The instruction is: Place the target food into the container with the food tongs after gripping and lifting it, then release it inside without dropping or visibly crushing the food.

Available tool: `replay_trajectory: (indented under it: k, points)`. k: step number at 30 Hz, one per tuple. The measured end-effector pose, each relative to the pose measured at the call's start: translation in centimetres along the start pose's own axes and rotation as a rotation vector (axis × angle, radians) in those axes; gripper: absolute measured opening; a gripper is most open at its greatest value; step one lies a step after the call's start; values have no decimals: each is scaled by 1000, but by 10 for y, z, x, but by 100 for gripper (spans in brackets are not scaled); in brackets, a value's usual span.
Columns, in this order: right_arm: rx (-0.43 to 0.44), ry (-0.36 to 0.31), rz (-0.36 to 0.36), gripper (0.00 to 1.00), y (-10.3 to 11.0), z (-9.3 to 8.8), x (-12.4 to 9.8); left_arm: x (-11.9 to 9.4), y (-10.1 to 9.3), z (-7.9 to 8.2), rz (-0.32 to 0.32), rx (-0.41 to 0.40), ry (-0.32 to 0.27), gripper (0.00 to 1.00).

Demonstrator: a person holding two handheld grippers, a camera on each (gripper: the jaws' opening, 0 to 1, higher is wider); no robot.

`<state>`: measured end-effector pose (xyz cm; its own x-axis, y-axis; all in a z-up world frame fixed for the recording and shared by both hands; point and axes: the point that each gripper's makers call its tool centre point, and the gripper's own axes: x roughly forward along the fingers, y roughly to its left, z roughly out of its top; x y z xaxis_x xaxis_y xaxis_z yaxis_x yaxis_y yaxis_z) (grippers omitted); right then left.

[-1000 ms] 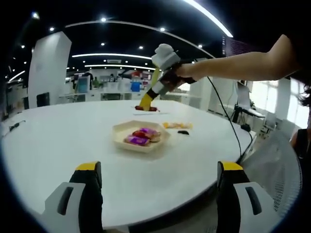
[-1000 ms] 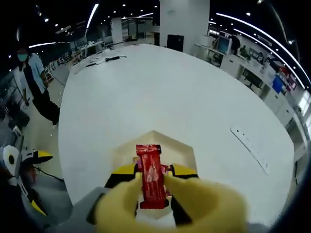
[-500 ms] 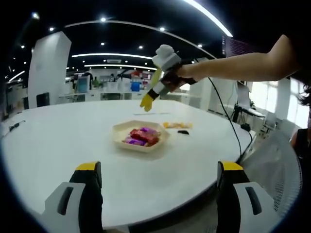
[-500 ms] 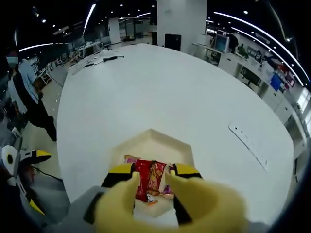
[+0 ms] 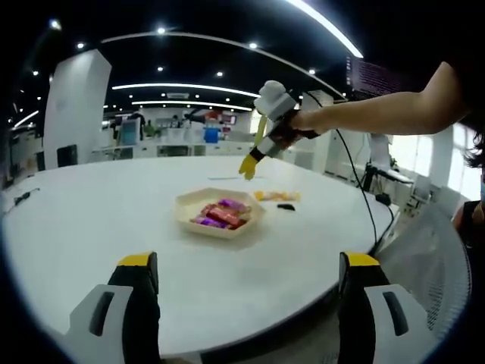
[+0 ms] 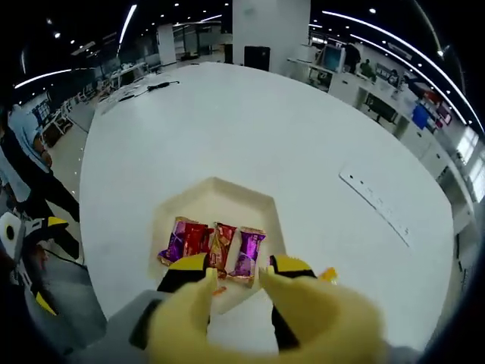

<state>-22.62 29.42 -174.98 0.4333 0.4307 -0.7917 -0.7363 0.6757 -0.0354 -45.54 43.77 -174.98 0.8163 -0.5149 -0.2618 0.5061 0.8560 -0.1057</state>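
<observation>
A cream hexagonal tray (image 5: 186, 203) sits mid-table and holds several wrapped snacks (image 5: 220, 214). From the right gripper view the tray (image 6: 220, 199) lies just ahead of the tongs, with a red packet (image 6: 221, 244) between a purple-red one (image 6: 182, 240) and a purple one (image 6: 248, 251). My right gripper (image 6: 236, 267), fitted with yellow tongs, stands open and empty above the tray's near edge. It hangs above and beyond the tray as the right gripper (image 5: 250, 163) in the left gripper view. My left gripper (image 5: 248, 260) is open wide, low at the table's near edge.
Yellow wrapped snacks (image 5: 276, 196) and a small black item (image 5: 286, 206) lie right of the tray; one yellow snack (image 6: 327, 274) shows beside the tongs. A white strip (image 6: 375, 205) lies on the round white table (image 6: 250, 121). A person (image 6: 17, 163) stands off the table's left.
The right tongs opened and let the red packet drop into the tray among the other snacks. The right gripper then lifted and drew away to the right. The left gripper stayed still.
</observation>
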Motion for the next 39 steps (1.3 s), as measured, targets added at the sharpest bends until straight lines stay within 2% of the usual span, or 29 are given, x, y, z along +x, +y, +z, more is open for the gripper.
replay_trajectory:
  k: [10, 24, 39]
  points:
    - [31, 38, -42, 31, -26, -45, -7, 1, -2, -3, -12, 17, 23, 95]
    - [95, 106, -95, 31, -58, -104, -4, 1, -2, -2, -11, 18, 15, 99]
    - [70, 142, -91, 31, -71, -120, 7, 2, -3, -4, -14, 15, 28, 99]
